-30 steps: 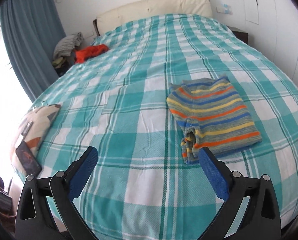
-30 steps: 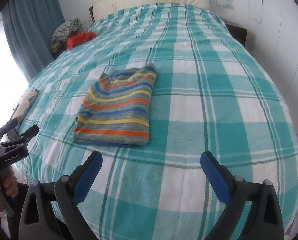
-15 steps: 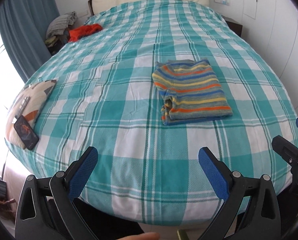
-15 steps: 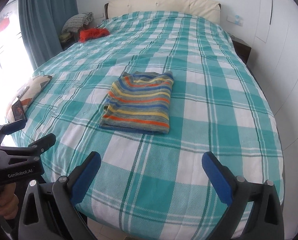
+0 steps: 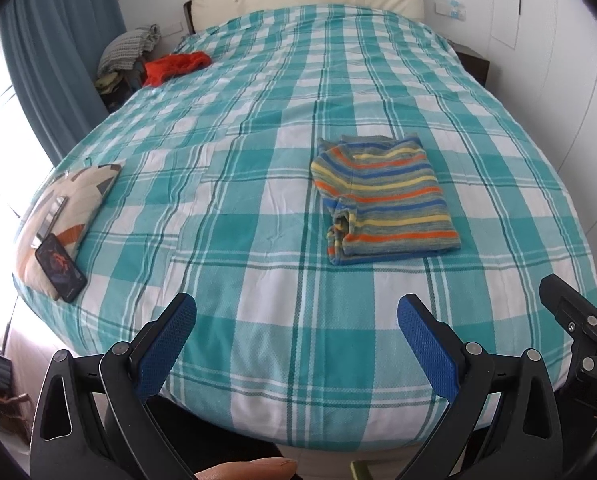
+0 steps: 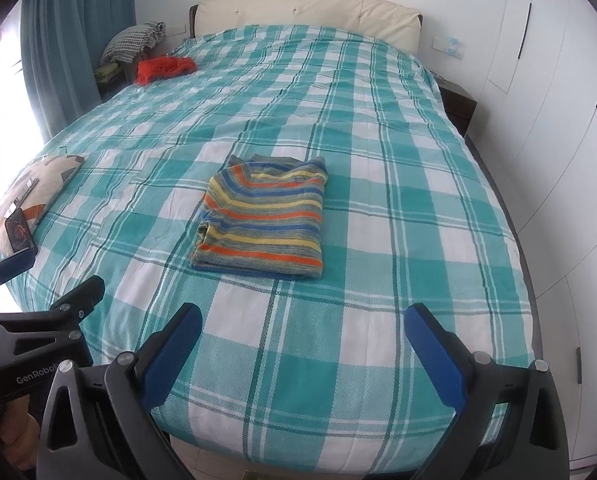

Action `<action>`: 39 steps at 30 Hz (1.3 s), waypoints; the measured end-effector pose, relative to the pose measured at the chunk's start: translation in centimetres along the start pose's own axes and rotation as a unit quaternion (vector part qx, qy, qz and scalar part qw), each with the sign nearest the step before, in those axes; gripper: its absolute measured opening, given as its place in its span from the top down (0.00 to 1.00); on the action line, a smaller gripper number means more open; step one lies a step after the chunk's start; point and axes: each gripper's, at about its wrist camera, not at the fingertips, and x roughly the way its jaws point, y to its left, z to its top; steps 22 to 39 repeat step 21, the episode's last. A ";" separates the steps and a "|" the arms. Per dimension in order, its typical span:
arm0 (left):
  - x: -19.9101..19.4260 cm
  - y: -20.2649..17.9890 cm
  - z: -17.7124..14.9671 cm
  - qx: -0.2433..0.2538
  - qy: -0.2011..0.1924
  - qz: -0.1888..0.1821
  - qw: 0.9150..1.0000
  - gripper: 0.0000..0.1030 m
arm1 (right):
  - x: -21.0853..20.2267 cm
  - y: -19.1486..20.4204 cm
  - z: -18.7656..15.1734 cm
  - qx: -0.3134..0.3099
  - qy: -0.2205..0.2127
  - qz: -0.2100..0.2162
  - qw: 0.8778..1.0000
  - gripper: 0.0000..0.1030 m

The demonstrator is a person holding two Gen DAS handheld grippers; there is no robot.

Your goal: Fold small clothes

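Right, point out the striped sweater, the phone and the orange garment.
striped sweater (image 6: 264, 220), right wrist view, on the middle of its folded top face.
phone (image 5: 60, 268), left wrist view, on the middle of its dark screen.
orange garment (image 6: 164, 68), right wrist view, on the middle of the crumpled heap.

One folded striped garment (image 5: 382, 200), one red garment (image 5: 176, 66), one cushion (image 5: 64, 208), one phone (image 5: 60, 266).
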 end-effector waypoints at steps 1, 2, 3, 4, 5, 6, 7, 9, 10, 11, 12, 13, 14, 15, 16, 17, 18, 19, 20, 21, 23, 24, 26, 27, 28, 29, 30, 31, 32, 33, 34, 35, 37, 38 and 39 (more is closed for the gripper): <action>0.0 -0.1 0.0 0.001 -0.001 0.000 1.000 0.02 | 0.1 -0.1 -0.1 0.001 0.002 0.000 1.000 0.03; -0.1 -0.2 0.1 0.003 -0.002 -0.002 1.000 0.02 | 0.2 -0.1 -0.1 0.003 0.004 0.001 1.000 0.03; -0.2 -0.3 0.1 0.004 -0.002 -0.004 1.000 0.02 | 0.3 -0.2 -0.2 0.004 0.006 0.001 1.000 0.03; -0.2 -0.3 0.1 0.004 -0.002 -0.008 1.000 0.02 | 0.4 -0.3 -0.3 0.004 0.007 -0.001 1.000 0.03; -0.2 -0.3 0.1 0.002 -0.001 -0.015 1.000 0.02 | 0.5 -0.4 -0.4 0.004 0.009 -0.002 1.000 0.03; -0.3 -0.3 0.1 0.000 -0.002 -0.023 1.000 0.02 | 0.6 -0.4 -0.5 0.005 0.010 -0.002 1.000 0.03; -0.4 -0.3 0.1 -0.004 -0.003 -0.028 1.000 0.02 | 0.7 -0.4 -0.6 0.005 0.011 -0.002 1.000 0.03; -0.6 -0.3 0.1 -0.008 -0.008 -0.032 0.999 0.02 | 0.7 -0.6 -0.7 0.006 0.011 -0.003 1.000 0.03; -0.7 -0.4 0.2 -0.008 -0.012 -0.031 0.999 0.02 | 0.7 -0.7 -0.7 0.006 0.011 -0.003 1.000 0.03; -0.8 -0.5 0.2 -0.008 -0.015 -0.029 0.999 0.02 | 0.7 -0.8 -0.7 0.007 0.011 -0.003 1.000 0.03; -0.9 -0.6 0.3 -0.007 -0.018 -0.026 0.999 0.02 | 0.8 -0.9 -0.7 0.008 0.011 -0.004 1.000 0.03; -1.1 -0.7 0.3 -0.005 -0.021 -0.025 0.999 0.02 | 0.8 -0.9 -0.7 0.009 0.011 -0.004 1.000 0.03; -1.2 -0.8 0.3 -0.003 -0.024 -0.023 0.999 0.02 | 0.9 -1.0 -0.7 0.010 0.012 -0.005 1.000 0.03; -1.3 -1.0 0.3 0.001 -0.026 -0.022 0.999 0.02 | 0.9 -1.0 -0.7 0.010 0.012 -0.005 1.000 0.03; -1.3 -1.1 0.3 0.006 -0.029 -0.021 0.999 0.02 | 0.9 -1.0 -0.7 0.010 0.012 -0.004 1.000 0.03; -1.4 -1.2 0.3 0.010 -0.033 -0.018 0.999 0.02 | 0.9 -1.0 -0.7 0.010 0.012 -0.004 1.000 0.03; -1.4 -1.3 0.3 0.011 -0.034 -0.014 0.999 0.02 | 0.9 -1.0 -0.7 0.010 0.012 -0.004 1.000 0.03; -1.3 -1.4 0.3 0.012 -0.033 -0.013 0.999 0.02 | 0.9 -1.1 -0.7 0.010 0.012 -0.003 1.000 0.03; -1.3 -1.4 0.3 0.012 -0.031 -0.015 0.999 0.02 | 1.0 -1.1 -0.7 0.009 0.012 -0.004 1.000 0.03; -1.2 -1.4 0.3 0.013 -0.030 -0.014 0.999 0.02 | 1.0 -1.2 -0.7 0.009 0.013 -0.005 1.000 0.03; -1.2 -1.4 0.3 0.013 -0.030 -0.014 0.999 0.02 | 1.0 -1.2 -0.7 0.009 0.013 -0.005 1.000 0.03; -1.2 -1.4 0.3 0.013 -0.030 -0.014 0.999 0.02 | 1.0 -1.2 -0.7 0.009 0.013 -0.005 1.000 0.03; -1.2 -1.4 0.3 0.013 -0.030 -0.014 0.999 0.02 | 1.0 -1.2 -0.7 0.009 0.013 -0.005 1.000 0.03; -1.2 -1.4 0.3 0.013 -0.030 -0.014 0.999 0.02 | 1.0 -1.2 -0.7 0.009 0.013 -0.005 1.000 0.03; -1.2 -1.4 0.3 0.013 -0.030 -0.014 0.999 0.02 | 1.0 -1.2 -0.7 0.009 0.013 -0.005 1.000 0.03; -1.2 -1.4 0.3 0.013 -0.030 -0.014 0.999 0.02 | 1.0 -1.2 -0.7 0.009 0.013 -0.005 1.000 0.03; -1.2 -1.4 0.3 0.013 -0.030 -0.014 0.999 0.02 | 1.0 -1.2 -0.7 0.009 0.013 -0.005 1.000 0.03; -1.2 -1.4 0.3 0.013 -0.030 -0.014 0.999 0.02 | 1.0 -1.2 -0.7 0.009 0.013 -0.005 1.000 0.03; -1.2 -1.4 0.3 0.013 -0.030 -0.014 0.999 0.02 | 1.0 -1.2 -0.7 0.009 0.013 -0.005 1.000 0.03; -1.2 -1.4 0.3 0.013 -0.030 -0.014 0.999 0.02 | 1.0 -1.2 -0.7 0.009 0.013 -0.005 1.000 0.03; -1.2 -1.4 0.3 0.013 -0.030 -0.014 0.999 0.02 | 1.0 -1.2 -0.7 0.009 0.013 -0.005 1.000 0.03; -1.2 -1.4 0.3 0.013 -0.030 -0.014 0.999 0.02 | 1.0 -1.2 -0.7 0.009 0.013 -0.005 1.000 0.03; -1.2 -1.4 0.3 0.013 -0.030 -0.014 0.999 0.02 | 1.0 -1.2 -0.7 0.009 0.013 -0.005 1.000 0.03; -1.2 -1.4 0.3 0.013 -0.030 -0.014 0.999 0.02 | 1.0 -1.2 -0.7 0.009 0.013 -0.005 1.000 0.03; -1.2 -1.4 0.3 0.013 -0.030 -0.014 0.999 0.02 | 1.0 -1.2 -0.7 0.009 0.013 -0.005 1.000 0.03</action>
